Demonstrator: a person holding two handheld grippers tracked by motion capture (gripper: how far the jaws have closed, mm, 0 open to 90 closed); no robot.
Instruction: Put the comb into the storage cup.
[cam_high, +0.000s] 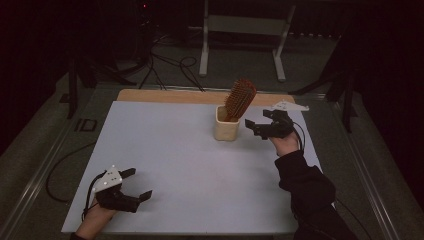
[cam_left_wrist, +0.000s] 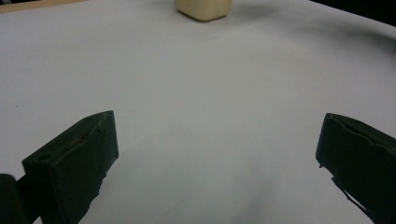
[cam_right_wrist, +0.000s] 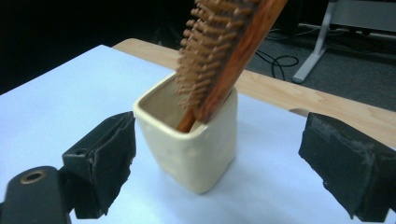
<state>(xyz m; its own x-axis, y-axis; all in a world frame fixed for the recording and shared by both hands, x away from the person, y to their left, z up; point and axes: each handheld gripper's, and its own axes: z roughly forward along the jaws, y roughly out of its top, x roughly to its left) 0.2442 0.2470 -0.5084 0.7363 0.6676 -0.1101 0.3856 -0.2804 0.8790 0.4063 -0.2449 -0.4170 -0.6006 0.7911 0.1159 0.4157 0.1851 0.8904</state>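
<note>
From the high view I see my right tool open just beside the cream cup at the far side of the tabletop, the wooden hairbrush standing handle-down inside it, while my left tool hangs open near the front edge. Through the left gripper view the jaws gape over bare tabletop with the cup well apart. In the right gripper view the jaws stand wide to either side of the cup and hairbrush, gripping nothing, so I judge the brush placed and only pulling away left.

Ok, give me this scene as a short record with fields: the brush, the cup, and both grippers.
hairbrush: wooden, handle down in the cup, leaning on its rim
cup: cream, square, upright on the white table
right gripper: open, beside the cup, not touching it
left gripper: open, near the table's front left corner, holding nothing
</note>
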